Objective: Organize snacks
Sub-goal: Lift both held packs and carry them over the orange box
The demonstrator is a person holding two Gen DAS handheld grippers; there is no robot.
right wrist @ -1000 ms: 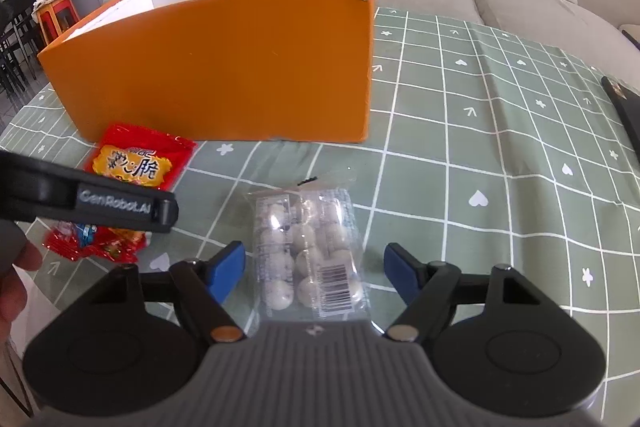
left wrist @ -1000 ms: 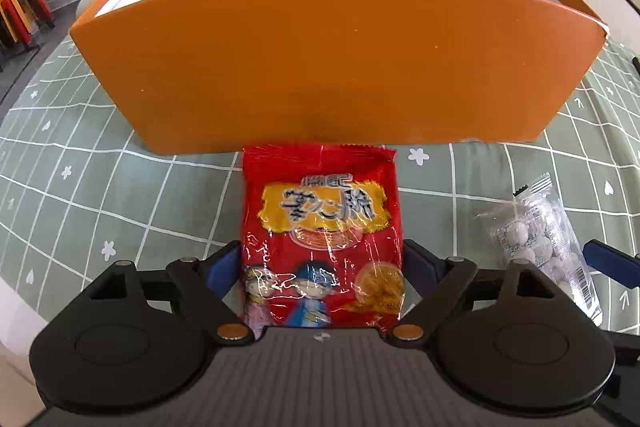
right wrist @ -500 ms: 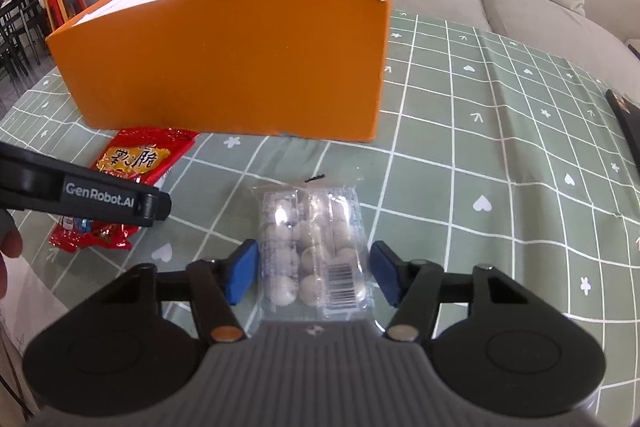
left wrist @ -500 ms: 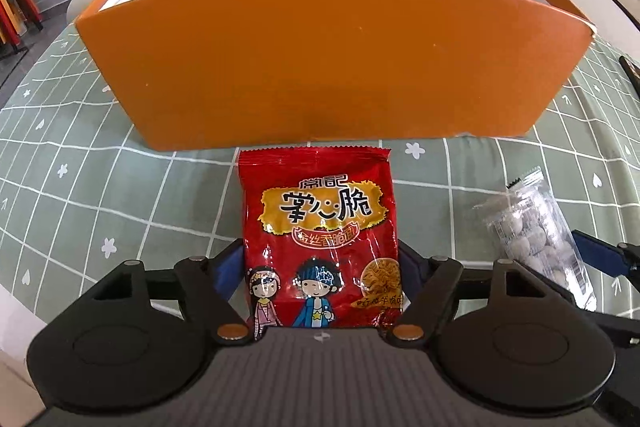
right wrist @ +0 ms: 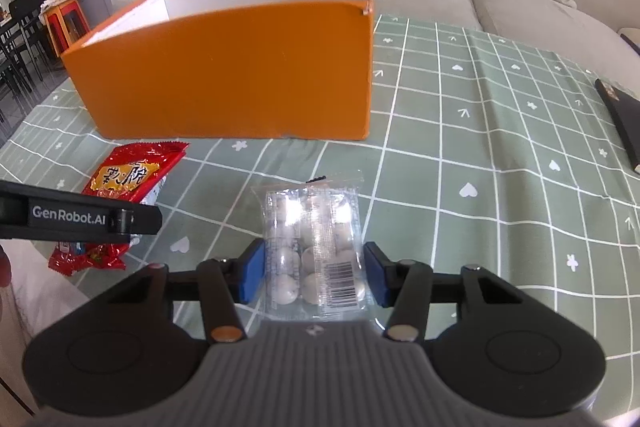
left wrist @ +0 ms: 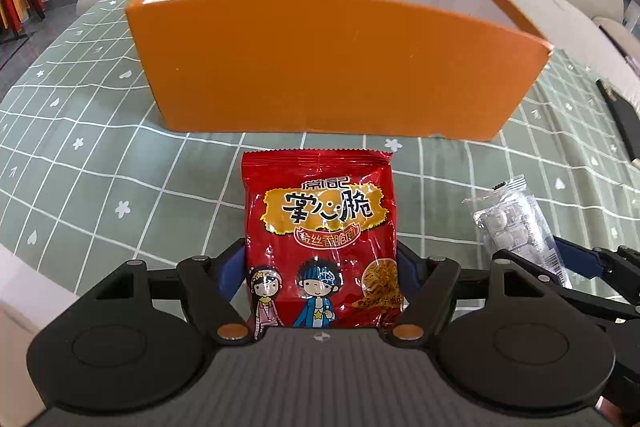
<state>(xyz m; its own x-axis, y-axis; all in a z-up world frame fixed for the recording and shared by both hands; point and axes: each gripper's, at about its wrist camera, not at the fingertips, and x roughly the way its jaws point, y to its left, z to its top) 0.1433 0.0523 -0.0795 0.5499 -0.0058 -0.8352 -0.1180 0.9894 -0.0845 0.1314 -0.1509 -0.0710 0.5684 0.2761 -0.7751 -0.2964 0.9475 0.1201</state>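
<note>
A red snack bag (left wrist: 320,227) lies on the green checked tablecloth (left wrist: 100,163) in front of an open orange box (left wrist: 320,67). My left gripper (left wrist: 320,261) is closing, and its blue pads meet the bag's two sides. A clear bag of white candies (right wrist: 314,251) lies to the right of it. My right gripper (right wrist: 314,269) is closing on this bag, pads against its edges. The right wrist view shows the red snack bag (right wrist: 132,175) under the left gripper's black finger (right wrist: 80,219), with the orange box (right wrist: 224,75) behind. The candy bag (left wrist: 516,223) looks pinched in the left wrist view.
A flat black object (right wrist: 620,123) lies on the cloth at the far right. A beige sofa (right wrist: 520,7) with yellow and blue cushions stands behind the table. The table's near edge (left wrist: 24,267) runs at the lower left. A red stool (right wrist: 64,23) and dark chairs stand at the far left.
Both pairs of jaws have narrowed onto their bags. The right pads came in from well apart to the candy bag's edges. The left camera tilted, so the box looks farther off.
</note>
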